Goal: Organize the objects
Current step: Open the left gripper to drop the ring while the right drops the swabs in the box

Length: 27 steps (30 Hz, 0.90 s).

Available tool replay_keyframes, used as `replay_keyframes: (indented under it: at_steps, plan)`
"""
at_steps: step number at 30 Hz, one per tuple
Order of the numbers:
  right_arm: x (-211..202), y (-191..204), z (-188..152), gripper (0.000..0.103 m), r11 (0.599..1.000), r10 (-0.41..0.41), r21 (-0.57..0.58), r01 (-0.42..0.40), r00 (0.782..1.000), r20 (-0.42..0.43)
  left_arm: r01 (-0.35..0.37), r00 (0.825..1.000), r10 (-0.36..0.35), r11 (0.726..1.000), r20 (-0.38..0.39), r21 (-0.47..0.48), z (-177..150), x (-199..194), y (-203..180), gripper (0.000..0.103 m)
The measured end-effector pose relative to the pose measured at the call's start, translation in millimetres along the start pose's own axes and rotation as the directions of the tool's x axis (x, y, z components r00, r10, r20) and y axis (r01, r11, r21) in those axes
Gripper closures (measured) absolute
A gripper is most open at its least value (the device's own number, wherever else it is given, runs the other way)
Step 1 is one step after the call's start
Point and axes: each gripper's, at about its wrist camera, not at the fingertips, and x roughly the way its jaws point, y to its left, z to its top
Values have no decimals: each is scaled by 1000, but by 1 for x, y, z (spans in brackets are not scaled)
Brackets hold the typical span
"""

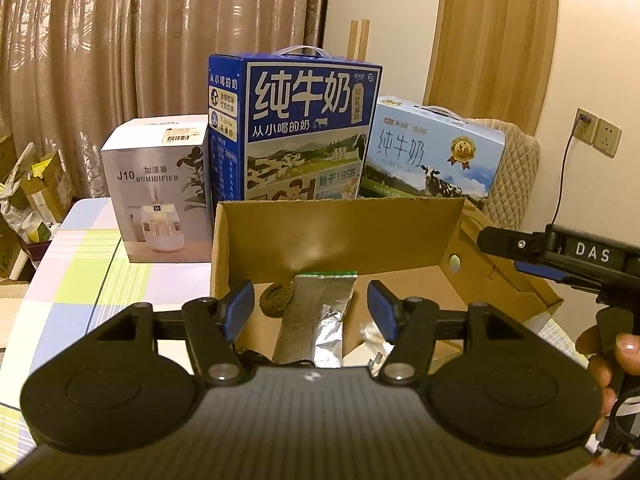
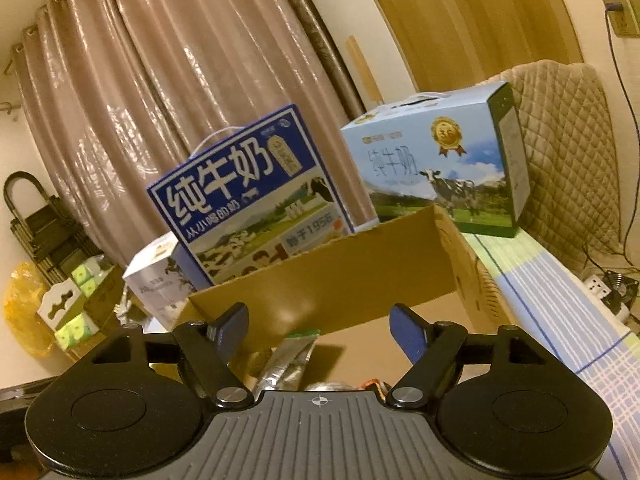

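Note:
An open brown cardboard box (image 1: 340, 232) stands on the table, also in the right wrist view (image 2: 332, 280). Inside lie a silver foil pouch with a green top (image 1: 316, 316), a round brown knitted piece (image 1: 276, 296) and crumpled clear wrapping (image 1: 372, 340). My left gripper (image 1: 312, 312) is open and empty, above the box with the pouch between its blue pads. My right gripper (image 2: 320, 332) is open and empty over the box; it shows from the side at the right edge of the left wrist view (image 1: 560, 252). The pouch shows below it (image 2: 292, 360).
Behind the box stand a white humidifier box (image 1: 160, 192), a dark blue milk carton (image 1: 296, 132) and a light blue milk carton (image 1: 432, 156). A checked tablecloth (image 1: 80, 264) covers the table. A quilted chair back (image 2: 568, 152) is at the right, curtains behind.

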Motion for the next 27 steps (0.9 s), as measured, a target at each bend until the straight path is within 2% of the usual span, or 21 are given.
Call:
replay_keyframes:
  at_steps: [6,12,16,22,27]
  plan:
    - [-12,8,-9,28,999,2,-33,-2,1000,4,-12,1000,12,1000,-2,-4,-4,-3,4,42]
    - [-32,22,-20,28,993,8,-122,-6,1000,14,-31,1000,31,999,-1,20,-11,-17,2,36]
    - [-46,23,-26,28,992,21,-125,-19,1000,10,-35,999,35,999,-9,26,-19,-30,-1,35]
    - [-72,24,-35,28,989,43,-144,-43,999,-2,-65,998,66,997,-20,39,-39,-56,-2,18]
    - [-87,25,-47,28,990,38,-138,-44,998,-45,-82,995,84,996,-62,28,-64,-72,2,16]
